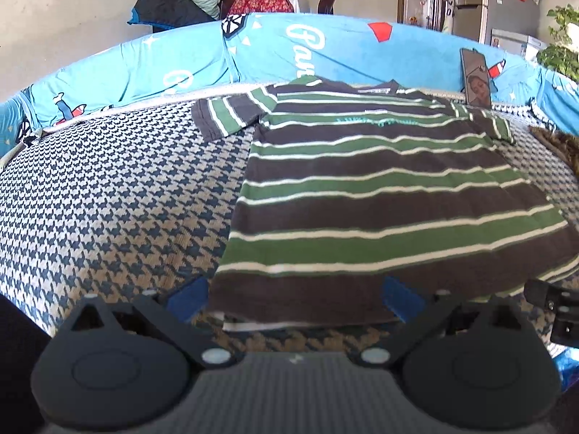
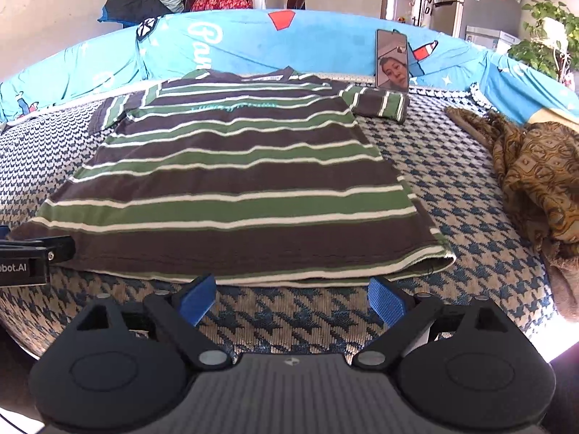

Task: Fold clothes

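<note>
Blue-padded black left gripper (image 1: 295, 298) and right gripper (image 2: 291, 298) both have fingers spread wide, holding nothing, poised at the near hem of the brown, green and white striped T-shirt (image 2: 239, 177), which lies flat on the houndstooth-patterned bed cover (image 1: 108, 195). Risk: pinching one layer only, or snagging the cover, would bunch the fold. Only the right view shows the crumpled brown patterned cloth (image 2: 535, 170); the propped phone (image 2: 392, 59) is clearer there too.

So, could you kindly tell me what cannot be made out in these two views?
- Striped T-shirt: chest lettering too small and blurred, both views.
- Left wrist view: the shirt's right hem corner is cut off by the frame edge.
- Brown patterned cloth: its far side runs off the right wrist view's edge.
</note>
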A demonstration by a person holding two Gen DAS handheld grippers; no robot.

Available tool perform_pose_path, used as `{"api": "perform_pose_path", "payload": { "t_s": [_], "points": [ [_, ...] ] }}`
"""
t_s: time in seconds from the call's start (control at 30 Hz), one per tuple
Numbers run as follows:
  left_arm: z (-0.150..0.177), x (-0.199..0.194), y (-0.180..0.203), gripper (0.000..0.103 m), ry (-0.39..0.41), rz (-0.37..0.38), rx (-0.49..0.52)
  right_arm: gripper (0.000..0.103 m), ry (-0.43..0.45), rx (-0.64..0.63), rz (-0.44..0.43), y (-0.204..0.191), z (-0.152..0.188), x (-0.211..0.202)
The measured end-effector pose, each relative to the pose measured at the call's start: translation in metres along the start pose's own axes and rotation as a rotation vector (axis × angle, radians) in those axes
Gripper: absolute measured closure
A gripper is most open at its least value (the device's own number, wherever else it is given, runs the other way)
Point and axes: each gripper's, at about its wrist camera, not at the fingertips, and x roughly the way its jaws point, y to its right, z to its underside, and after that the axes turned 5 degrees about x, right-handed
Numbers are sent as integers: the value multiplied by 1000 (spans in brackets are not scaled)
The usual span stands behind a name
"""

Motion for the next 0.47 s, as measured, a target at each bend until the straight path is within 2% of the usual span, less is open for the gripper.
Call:
{"api": "perform_pose_path", "payload": {
  "t_s": [0.1, 0.17, 0.33, 0.47],
  "points": [
    [-13, 4, 1, 0, 9, 54, -33, 29, 40, 16, -25, -1, -11, -6],
    [-22, 12, 6, 0, 12, 58, -33, 44, 43, 27, -38, -2, -19, -1],
    [-37, 36, 21, 0, 3, 36, 3, 57, 36, 51, -35, -5, -33, 29],
    [-36, 58, 27, 0, -57, 20, 11, 57, 40, 87, -21, 4, -38, 47]
  ]
}}
